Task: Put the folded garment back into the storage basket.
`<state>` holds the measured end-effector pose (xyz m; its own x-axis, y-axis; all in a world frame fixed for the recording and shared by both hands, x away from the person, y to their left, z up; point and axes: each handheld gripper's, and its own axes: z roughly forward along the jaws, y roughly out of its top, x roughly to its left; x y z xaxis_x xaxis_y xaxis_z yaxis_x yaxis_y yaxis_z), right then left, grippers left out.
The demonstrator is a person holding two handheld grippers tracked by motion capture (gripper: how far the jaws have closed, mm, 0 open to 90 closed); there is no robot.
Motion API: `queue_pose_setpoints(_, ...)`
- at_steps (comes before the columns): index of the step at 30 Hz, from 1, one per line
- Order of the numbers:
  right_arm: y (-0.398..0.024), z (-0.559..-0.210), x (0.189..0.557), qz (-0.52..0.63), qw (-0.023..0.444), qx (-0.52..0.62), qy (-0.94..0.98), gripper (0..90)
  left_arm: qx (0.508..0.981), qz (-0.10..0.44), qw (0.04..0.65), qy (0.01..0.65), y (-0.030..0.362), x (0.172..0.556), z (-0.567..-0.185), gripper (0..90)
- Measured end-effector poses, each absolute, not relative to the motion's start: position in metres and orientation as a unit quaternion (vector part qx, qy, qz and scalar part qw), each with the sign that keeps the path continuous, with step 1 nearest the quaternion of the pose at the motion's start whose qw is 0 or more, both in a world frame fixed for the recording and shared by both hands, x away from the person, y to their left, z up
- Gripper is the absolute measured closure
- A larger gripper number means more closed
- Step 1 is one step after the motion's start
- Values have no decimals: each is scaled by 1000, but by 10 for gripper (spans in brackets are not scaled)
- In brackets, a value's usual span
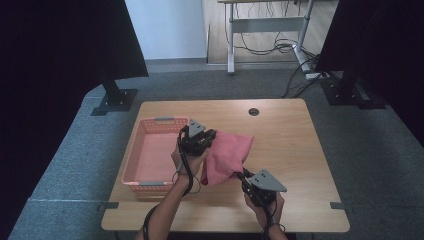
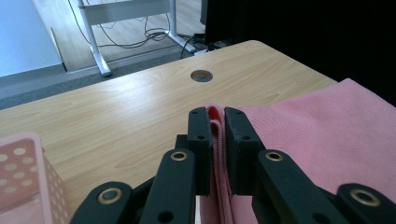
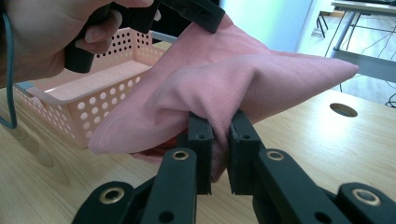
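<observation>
One wooden table [image 1: 295, 150] with a pale grain, rounded corners and a single round cable hole [image 1: 254, 111] near its far edge carries everything here, and I count one basket, one cloth and two grippers on or over it. Furthest left sits the basket [image 1: 150, 155], a rectangular pink plastic tray with walls perforated in rows of small round holes and a grey handle at each short end; it stands on the left part of the table with nothing in it that I can see. Just to its right, the left gripper [image 1: 212, 136] hovers beside the basket's right wall, black, hard and angular, with a grey three-cornered plate on top; its two jaws are clamped tight on an edge of the cloth, the pink folds squeezed between the pads. The cloth [image 1: 227, 155] is a single soft pink piece with a fine ribbed weave, hanging bunched and folded between the two tools, to the right of the basket and lifted above the tabletop. Further right and nearer the person, the right gripper [image 1: 241, 174], of the same black build and grey plate, is also clenched on the cloth, pinching its lower bunched corner.
</observation>
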<state>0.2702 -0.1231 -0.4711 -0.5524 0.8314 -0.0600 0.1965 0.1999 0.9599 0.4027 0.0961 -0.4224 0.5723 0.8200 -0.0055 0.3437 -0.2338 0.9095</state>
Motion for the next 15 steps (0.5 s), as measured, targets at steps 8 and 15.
queue_pose_setpoints(8, -117, -468, 271, 523, 306, 356, 711, 823, 743, 254, 479, 392, 102, 401, -417, 812)
queue_pose_setpoints(15, -114, -466, 273, 527, 305, 355, 710, 823, 742, 261, 478, 391, 107, 400, -412, 812)
